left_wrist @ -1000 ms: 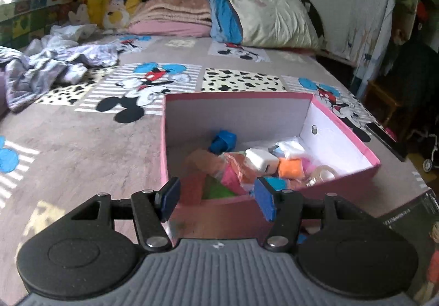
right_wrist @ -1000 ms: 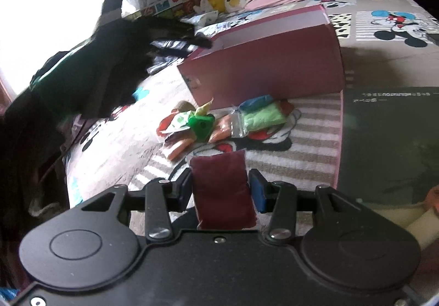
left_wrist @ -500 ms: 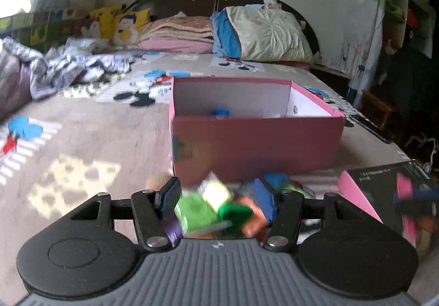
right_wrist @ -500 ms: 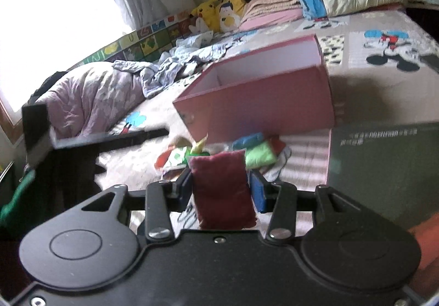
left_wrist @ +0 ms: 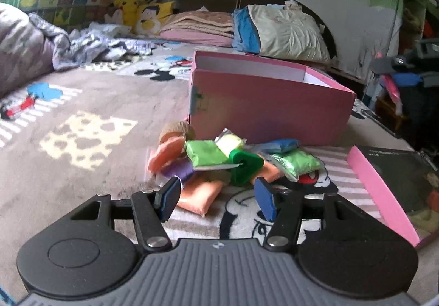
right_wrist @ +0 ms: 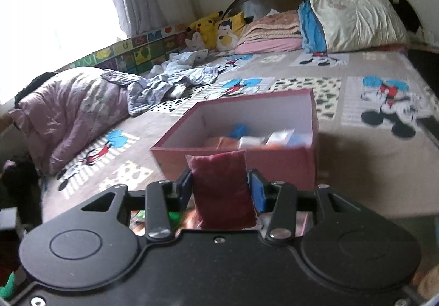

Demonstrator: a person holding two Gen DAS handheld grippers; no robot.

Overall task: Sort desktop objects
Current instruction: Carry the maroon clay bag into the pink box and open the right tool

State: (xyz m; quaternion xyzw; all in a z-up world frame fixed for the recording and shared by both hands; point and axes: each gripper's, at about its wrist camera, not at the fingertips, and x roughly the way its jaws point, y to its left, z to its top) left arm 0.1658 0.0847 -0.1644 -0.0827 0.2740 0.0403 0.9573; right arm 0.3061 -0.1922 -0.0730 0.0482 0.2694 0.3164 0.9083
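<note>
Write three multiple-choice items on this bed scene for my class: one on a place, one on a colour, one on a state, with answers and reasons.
1. Where does the pile of clay packets lie?
A. inside the box
B. on the bedspread, before the pink box's near wall
C. on the pillow

2. What colour is the packet in the right tool?
A. dark red
B. yellow
C. blue

3. How is the left tool?
A. shut on a green packet
B. open, holding nothing
C. out of view

Answers: 1 B, the left view shows the pile against the box's outside. 2 A, the right view shows a dark red packet pressed between blue pads. 3 B, its pads stand apart, short of the pile.
</note>
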